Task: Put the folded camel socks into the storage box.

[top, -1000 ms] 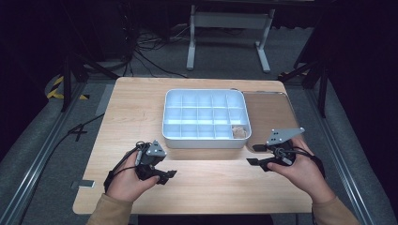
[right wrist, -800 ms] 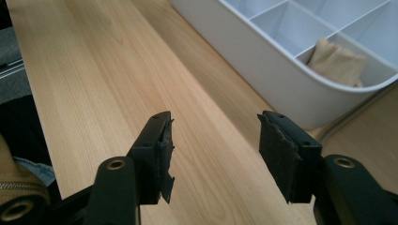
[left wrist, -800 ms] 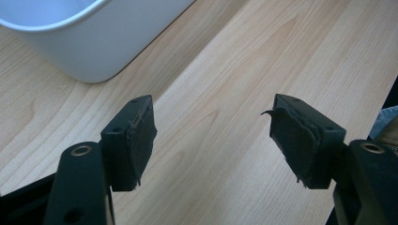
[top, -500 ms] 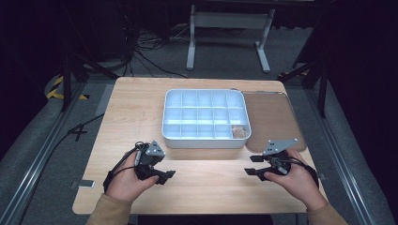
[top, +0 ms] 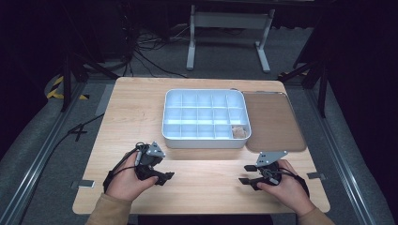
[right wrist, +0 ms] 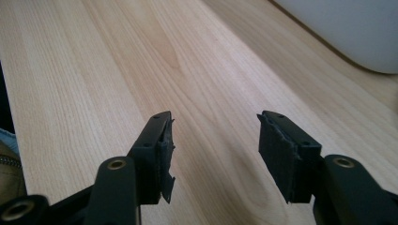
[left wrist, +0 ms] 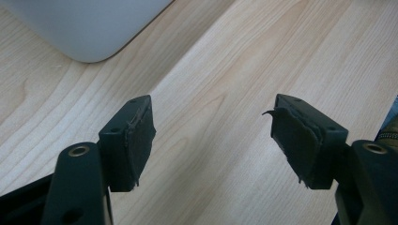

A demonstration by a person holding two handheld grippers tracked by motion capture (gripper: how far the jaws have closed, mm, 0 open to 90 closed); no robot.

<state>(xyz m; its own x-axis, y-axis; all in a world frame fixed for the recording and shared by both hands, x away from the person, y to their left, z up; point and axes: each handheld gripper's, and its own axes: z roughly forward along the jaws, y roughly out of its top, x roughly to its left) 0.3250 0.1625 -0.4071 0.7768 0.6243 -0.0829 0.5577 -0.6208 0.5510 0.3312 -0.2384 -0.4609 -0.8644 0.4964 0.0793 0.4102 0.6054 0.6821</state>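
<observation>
A white compartment box (top: 205, 139) stands at the middle of the wooden table (top: 136, 110); one small brownish item (top: 239, 132) lies in its front right compartment. My left gripper (top: 166, 177) rests low on the table near the front left, open, nothing between its jaws (left wrist: 213, 136). My right gripper (top: 245, 181) rests at the front right, pointing left, also open and empty (right wrist: 213, 140). A rounded corner of the box (left wrist: 89, 28) appears ahead of the left jaws, and the box wall (right wrist: 356, 28) lies off to the right of the right jaws.
A flat brown lid or tray (top: 272, 121) lies against the box's right side. A metal stand (top: 227, 33) and cables are on the dark floor beyond the table. Bare wood stretches between the two grippers along the front edge.
My right gripper has drawn back toward the front edge and come down onto the table. The left gripper has stayed in place.
</observation>
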